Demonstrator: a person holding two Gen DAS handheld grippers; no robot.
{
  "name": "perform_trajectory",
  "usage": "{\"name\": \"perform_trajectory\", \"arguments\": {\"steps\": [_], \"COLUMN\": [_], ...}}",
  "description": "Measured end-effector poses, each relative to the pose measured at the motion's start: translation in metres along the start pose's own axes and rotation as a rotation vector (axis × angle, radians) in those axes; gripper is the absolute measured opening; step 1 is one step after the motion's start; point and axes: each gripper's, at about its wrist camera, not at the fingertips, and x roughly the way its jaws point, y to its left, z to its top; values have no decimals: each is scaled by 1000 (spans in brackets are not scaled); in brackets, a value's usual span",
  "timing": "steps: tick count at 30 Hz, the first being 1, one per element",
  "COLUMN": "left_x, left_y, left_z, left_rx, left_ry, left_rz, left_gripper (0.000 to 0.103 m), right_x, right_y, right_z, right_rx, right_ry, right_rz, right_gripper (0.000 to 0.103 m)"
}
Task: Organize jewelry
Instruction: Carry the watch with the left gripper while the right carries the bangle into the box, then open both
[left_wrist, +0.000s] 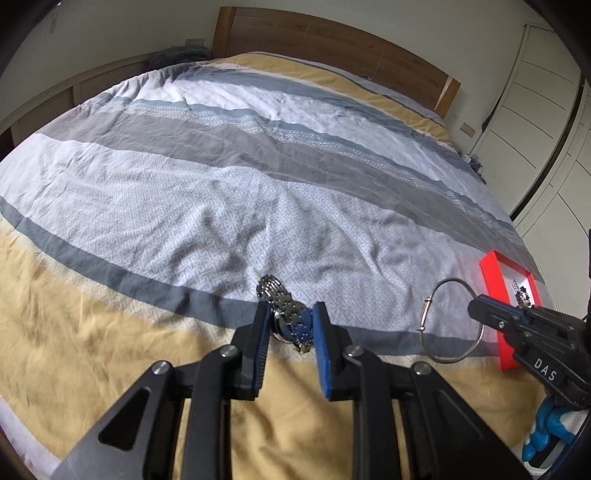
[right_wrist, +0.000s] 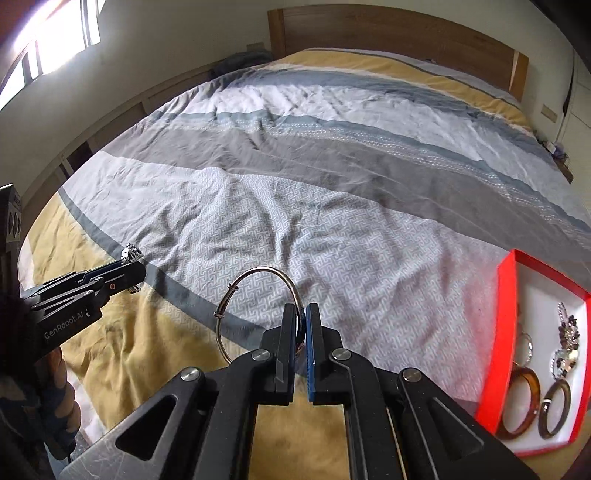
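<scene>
Left gripper (left_wrist: 289, 319) clamps a beaded bracelet (left_wrist: 282, 308), long axis pointing away. Right gripper (right_wrist: 300, 317) pinches a wire bangle (right_wrist: 255, 314) upright; red box (right_wrist: 506, 332) partly cut off.

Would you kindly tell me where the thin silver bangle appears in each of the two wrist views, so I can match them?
Left wrist view: the thin silver bangle is lower right, held by the right gripper, just left of the red box.
Right wrist view: the bangle is at lower centre, clamped in the right gripper.
Shared landmark: the red box, at the right edge in both views.
</scene>
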Motion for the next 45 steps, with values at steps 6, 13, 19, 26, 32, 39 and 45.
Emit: {"name": "perform_trajectory", "arguments": {"steps": [6, 13, 19, 26, 32, 39, 45], "left_x": [-39, -55, -38, 9, 66, 134, 165], "left_y": [-26, -84, -161, -260, -325, -362, -372], "left_z": [-10, -17, -19, -14, -4, 9, 5], "left_rx": [37, 106, 196, 300, 369, 399, 432], "left_ry": [-29, -29, 9, 66, 110, 141, 162], "left_rz": [-27, -95, -180, -272, -292, -234, -210], "left_gripper": [21, 21, 21, 21, 21, 21, 21], "right_x": [-54, -108, -135, -128, -91, -37, -3], "right_y": [-15, -66, -142, -229, -282, -323, -345], "right_z": [-17, -44, -70, -81, -69, -46, -41], "right_rx": [37, 115, 216, 306, 332, 343, 371], "right_ry": [-53, -102, -115, -106, -85, -56, -34], "right_rz": [-46, -125, -214, -278, -283, -278, -261], "right_gripper": [5, 5, 5, 5, 6, 6, 6]}}
